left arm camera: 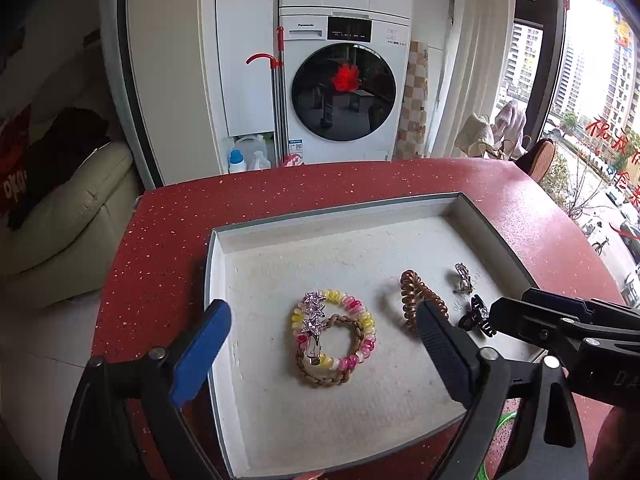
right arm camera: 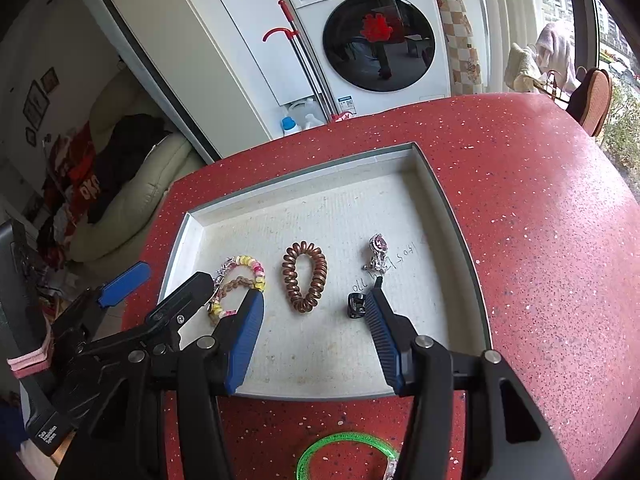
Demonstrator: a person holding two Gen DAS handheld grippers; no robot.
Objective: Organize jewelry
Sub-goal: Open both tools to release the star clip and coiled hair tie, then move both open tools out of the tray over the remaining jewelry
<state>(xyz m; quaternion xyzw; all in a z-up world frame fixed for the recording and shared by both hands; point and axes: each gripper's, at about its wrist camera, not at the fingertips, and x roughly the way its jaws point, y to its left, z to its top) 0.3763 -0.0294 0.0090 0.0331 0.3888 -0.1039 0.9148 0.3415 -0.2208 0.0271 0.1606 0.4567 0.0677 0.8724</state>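
Note:
A shallow white tray [left arm camera: 332,210] lies on the red speckled table [left arm camera: 168,232]. In it, a pink-and-yellow bead bracelet [left arm camera: 362,320], a brown braided bracelet [left arm camera: 340,376] and a silver star clip [left arm camera: 314,312] are piled together. My left gripper [left arm camera: 324,344] hangs open and wide above that pile, holding nothing. To the right lie a copper spiral hair tie [right arm camera: 304,276], a small black claw clip [right arm camera: 355,305] and a silver piece with a pink stone [right arm camera: 378,254]. My right gripper [right arm camera: 314,300] is open just short of the hair tie. Its right fingertip is beside the black clip.
A green bangle [right arm camera: 344,452] lies on the table near the tray's front edge, under my right gripper. Beyond the table stand a washing machine [left arm camera: 344,88], a mop and a cream sofa [left arm camera: 68,208]. A window and a wicker chair are at the right.

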